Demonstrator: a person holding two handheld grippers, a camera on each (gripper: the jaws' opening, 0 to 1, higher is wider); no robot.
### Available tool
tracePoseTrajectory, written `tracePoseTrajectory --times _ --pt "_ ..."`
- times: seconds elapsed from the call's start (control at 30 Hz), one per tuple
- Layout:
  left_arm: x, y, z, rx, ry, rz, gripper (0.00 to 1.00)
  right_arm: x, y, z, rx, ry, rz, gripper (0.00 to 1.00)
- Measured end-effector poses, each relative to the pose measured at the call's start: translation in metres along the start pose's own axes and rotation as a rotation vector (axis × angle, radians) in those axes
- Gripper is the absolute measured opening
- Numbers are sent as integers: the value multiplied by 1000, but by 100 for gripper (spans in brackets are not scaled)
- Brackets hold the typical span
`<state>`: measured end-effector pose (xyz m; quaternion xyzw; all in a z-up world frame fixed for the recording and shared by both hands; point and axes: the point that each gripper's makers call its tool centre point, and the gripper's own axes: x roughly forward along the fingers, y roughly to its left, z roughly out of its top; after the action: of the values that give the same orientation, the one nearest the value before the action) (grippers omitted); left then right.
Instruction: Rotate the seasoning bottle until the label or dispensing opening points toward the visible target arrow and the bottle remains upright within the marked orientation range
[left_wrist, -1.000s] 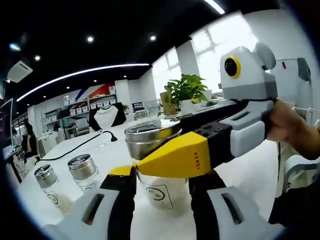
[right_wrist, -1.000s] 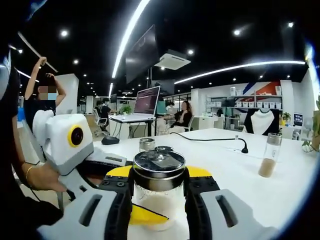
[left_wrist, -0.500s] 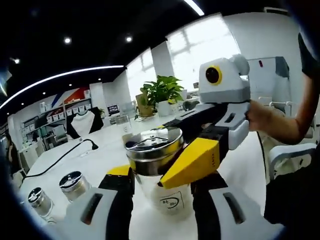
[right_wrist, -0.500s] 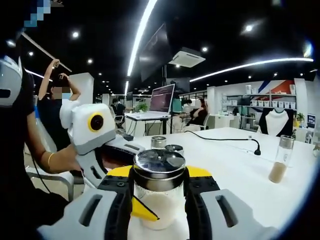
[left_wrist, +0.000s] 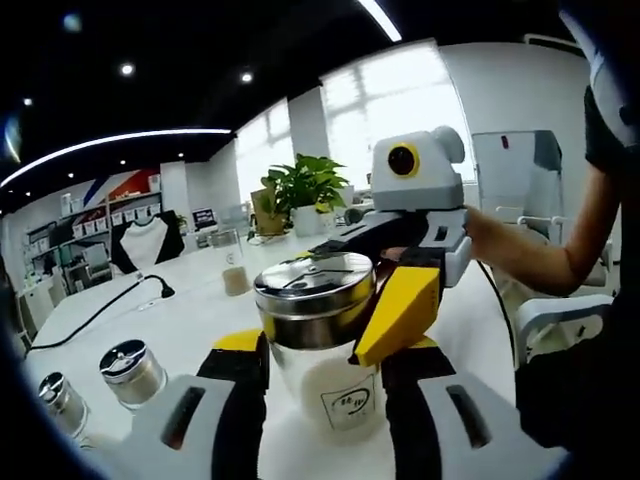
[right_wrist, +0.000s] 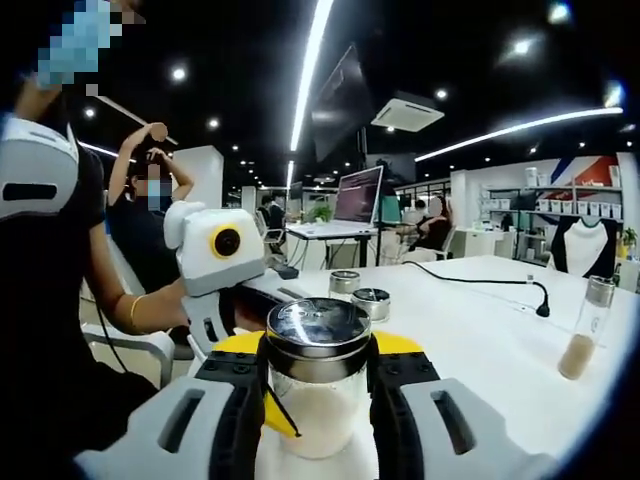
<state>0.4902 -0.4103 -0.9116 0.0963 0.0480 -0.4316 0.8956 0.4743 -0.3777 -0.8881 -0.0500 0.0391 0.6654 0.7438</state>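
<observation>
The seasoning bottle sits low in the middle of both views, upright on the white surface, a glass jar with pale powder in its lower part and a steel cap. The left gripper has its fingers closed against the glass on either side. The right gripper likewise clamps the same bottle, so both tools hold one jar from opposing directions.

The main risk, as I judge it, is the two grips fighting each other: if one hand twists while the other holds firm, the smooth glass could slip or the jar could tip out of upright. The printed label faces the left gripper view; no target arrow is visible to me, so the turn could overshoot unnoticed.

Count: one held bottle; two smaller steel-capped shakers at lower left of the left gripper view, probably the same pair seen as two round caps centre of the right gripper view; one tall slim bottle with brownish contents at right; one potted plant; one black cable.
</observation>
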Motion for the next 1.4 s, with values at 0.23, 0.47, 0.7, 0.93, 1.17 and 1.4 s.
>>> tracePoseTrajectory --times 0.23,0.47,0.7,0.93,1.17,1.4 --pt "2 -2 -1 -41 -10 -18 45 0 0 -1 9 -11 -1 37" --pt "4 2 -2 -94 -38 33 43 -4 -6 -4 100 -51 -60 38" --pt "6 5 -1 -103 -65 124 43 -7 -10 -6 93 -39 -166 37" --pt "7 10 -1 -108 -77 263 43 -12 -10 -4 52 -16 -255 36" --pt "7 13 -2 -115 -70 384 43 -12 -10 -1 69 -30 -298 36" --pt "4 15 -3 -124 -87 518 44 -9 -11 1 106 -35 -316 36"
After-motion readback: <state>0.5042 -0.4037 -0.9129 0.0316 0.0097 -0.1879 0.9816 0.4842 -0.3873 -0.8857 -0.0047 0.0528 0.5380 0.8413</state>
